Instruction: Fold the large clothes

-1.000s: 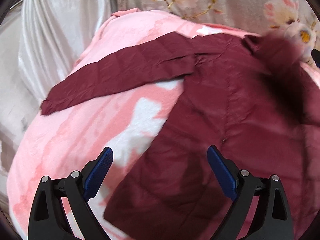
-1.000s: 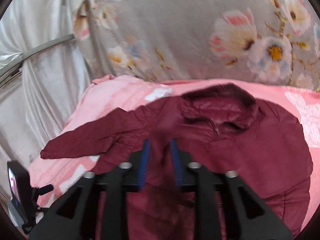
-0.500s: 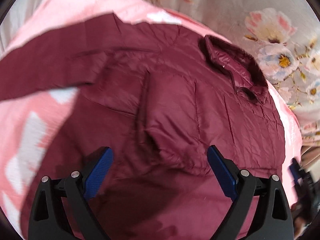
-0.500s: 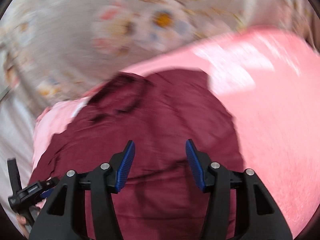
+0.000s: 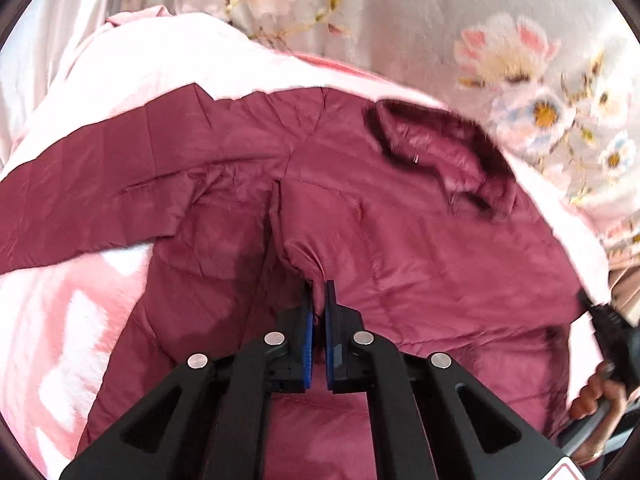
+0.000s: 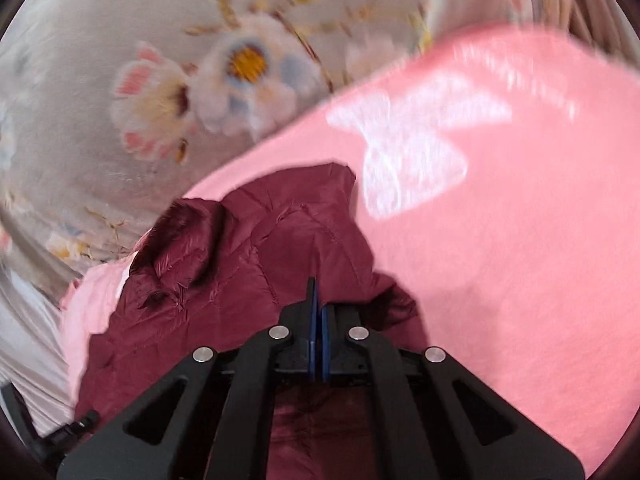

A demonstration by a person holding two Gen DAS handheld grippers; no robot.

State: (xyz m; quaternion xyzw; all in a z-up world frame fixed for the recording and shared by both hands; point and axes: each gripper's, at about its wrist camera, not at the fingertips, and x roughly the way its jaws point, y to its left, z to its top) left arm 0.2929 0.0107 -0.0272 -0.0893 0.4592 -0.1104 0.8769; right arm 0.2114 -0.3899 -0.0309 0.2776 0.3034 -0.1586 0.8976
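A maroon quilted jacket (image 5: 400,220) lies spread on a pink blanket, collar (image 5: 440,148) at the far right and one sleeve (image 5: 100,184) stretched out to the left. My left gripper (image 5: 318,292) is over the jacket's middle; its jaws are closing, and the blue pads pinch a raised fold of fabric. In the right wrist view the jacket (image 6: 240,280) bunches up around my right gripper (image 6: 318,300) near its right edge. Those jaws are closing too, pads together on a ridge of the fabric.
The pink blanket (image 6: 520,240) with white patches spreads wide to the right of the jacket. A grey floral sheet (image 5: 480,20) rises behind it. A hand (image 5: 596,396) on the other gripper's handle shows at the right edge of the left wrist view.
Both grippers went from open to shut on jacket fabric. The right one dropped toward the jacket's right edge; the left one moved in over the jacket's middle and pinched up a fold.
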